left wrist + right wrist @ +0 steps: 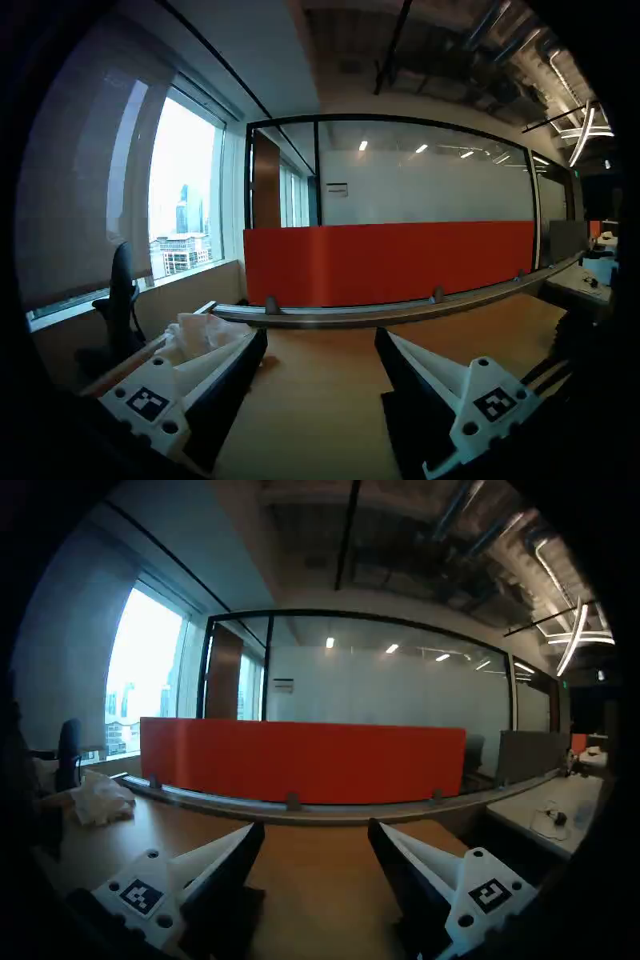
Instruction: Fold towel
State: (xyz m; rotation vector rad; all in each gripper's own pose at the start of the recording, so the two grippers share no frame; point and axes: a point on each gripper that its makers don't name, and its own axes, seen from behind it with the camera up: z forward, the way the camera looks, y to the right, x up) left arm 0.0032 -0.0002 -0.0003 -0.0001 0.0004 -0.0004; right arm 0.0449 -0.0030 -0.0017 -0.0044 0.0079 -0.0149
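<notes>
A crumpled white towel [196,332] lies in a heap on the wooden table [320,400], at the far left by the table's edge. My left gripper [320,336] is open over the bare wood, and its left finger [216,372] partly covers the towel's near side. In the right gripper view the same towel [100,798] sits far off to the left on the table [312,872]. My right gripper [314,828] is open too, with nothing between its fingers, well apart from the towel.
An orange divider panel [384,260] on a metal rail closes the table's far edge. A dark office chair [120,304] stands left by the window. Something dark [572,336] lies at the table's right side. Another desk [552,808] with cables stands farther right.
</notes>
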